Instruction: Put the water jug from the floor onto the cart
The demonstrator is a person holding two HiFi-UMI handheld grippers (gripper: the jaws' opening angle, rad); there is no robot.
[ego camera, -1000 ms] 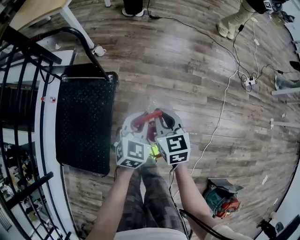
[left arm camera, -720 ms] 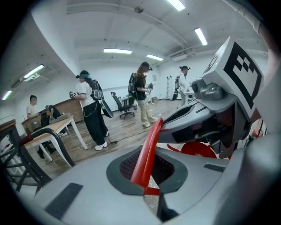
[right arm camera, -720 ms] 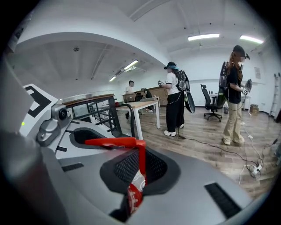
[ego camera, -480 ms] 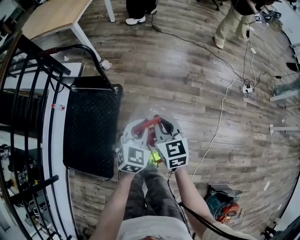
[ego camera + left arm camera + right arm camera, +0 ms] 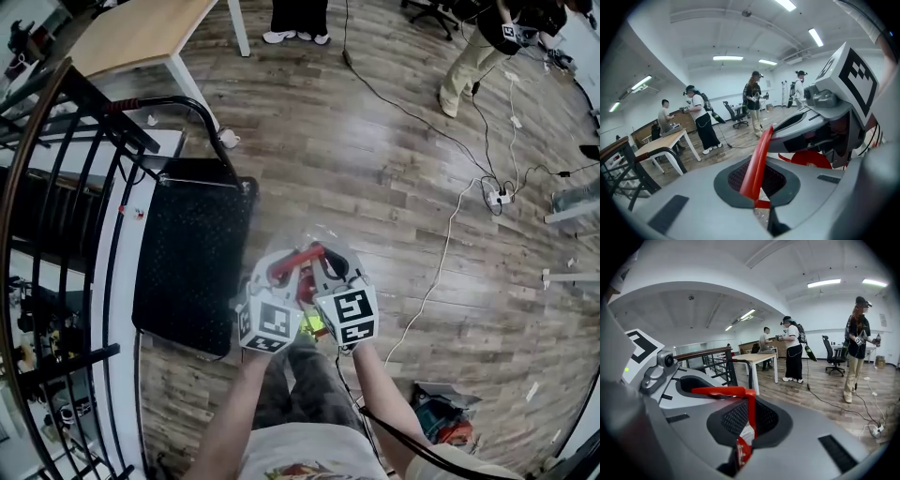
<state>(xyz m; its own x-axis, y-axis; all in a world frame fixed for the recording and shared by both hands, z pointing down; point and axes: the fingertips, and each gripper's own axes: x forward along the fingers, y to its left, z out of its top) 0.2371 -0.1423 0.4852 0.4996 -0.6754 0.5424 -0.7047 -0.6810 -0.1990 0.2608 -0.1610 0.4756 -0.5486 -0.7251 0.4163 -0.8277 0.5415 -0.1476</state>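
The water jug (image 5: 311,236) is clear plastic with a red carry handle (image 5: 298,257) and hangs above the wooden floor, mostly hidden under my grippers. My left gripper (image 5: 280,269) is shut on the handle's left end, and its own view shows the red strap (image 5: 757,161) pinched between the jaws. My right gripper (image 5: 329,265) is shut on the right end, where the red handle (image 5: 725,391) runs through its jaws. The jug's red cap (image 5: 811,160) shows below. The black cart (image 5: 190,258) stands just left of the jug, its push handle (image 5: 186,103) at the far end.
A black railing (image 5: 58,197) runs along the left behind the cart. A wooden table (image 5: 141,33) stands at the back left. Cables (image 5: 448,217) and a power strip (image 5: 498,197) lie on the floor to the right. People stand at the back. A bag (image 5: 439,418) lies at the lower right.
Both grippers have risen together with the jug hanging from its handle. The head view has tipped forward, showing more of the table and the room.
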